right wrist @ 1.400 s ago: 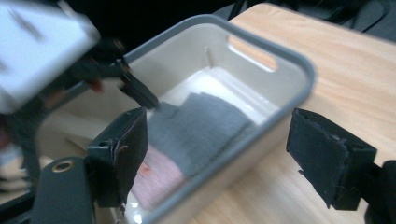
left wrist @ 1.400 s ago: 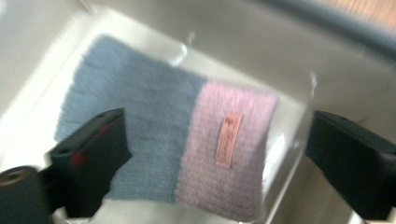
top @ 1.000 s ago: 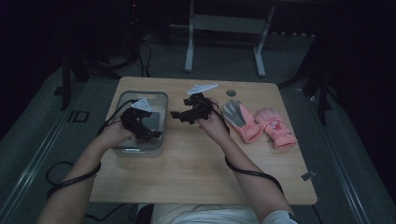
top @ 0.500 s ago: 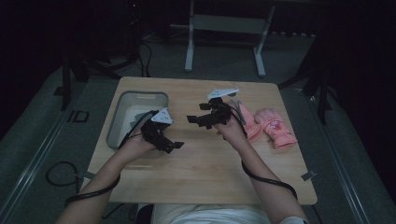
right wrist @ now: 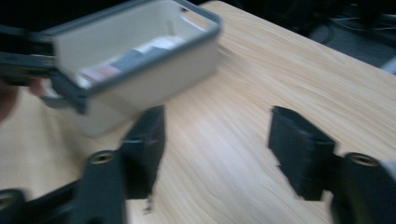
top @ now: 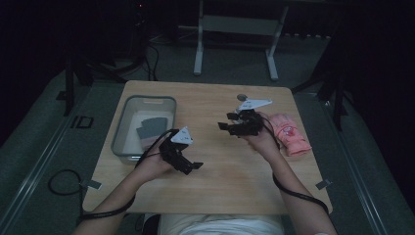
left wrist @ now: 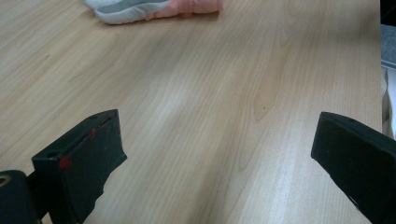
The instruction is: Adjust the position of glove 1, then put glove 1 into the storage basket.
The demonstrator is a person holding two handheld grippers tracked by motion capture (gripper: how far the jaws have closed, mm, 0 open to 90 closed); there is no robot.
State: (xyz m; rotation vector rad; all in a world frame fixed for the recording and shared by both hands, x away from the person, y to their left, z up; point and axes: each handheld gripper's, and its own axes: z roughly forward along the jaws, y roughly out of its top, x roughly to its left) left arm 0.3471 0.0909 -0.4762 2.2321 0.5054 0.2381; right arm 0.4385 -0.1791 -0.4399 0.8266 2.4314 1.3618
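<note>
Hovering over the wooden table, both grippers empty. Landmark: grey bin, at the table's left side in the high view. Left gripper just right of the bin's near corner; jaws spread wide, bare wood between them in the left gripper view. Right gripper farther right of the bin, past the table's middle, pointing back toward it; jaws have just been closing, now stand part-way apart, nothing between them, pads clear of the tabletop grain. Right gripper view is blurred; bin sits beyond the jaws, its wall pale, rim grey. Inside the bin lies a dark grey glove, a bit of pink at its near end. Pink glove lies well apart from the bin, near the table's right edge, just beside the right hand. Small dark round thing on the far side of the table, too small to tell
</note>
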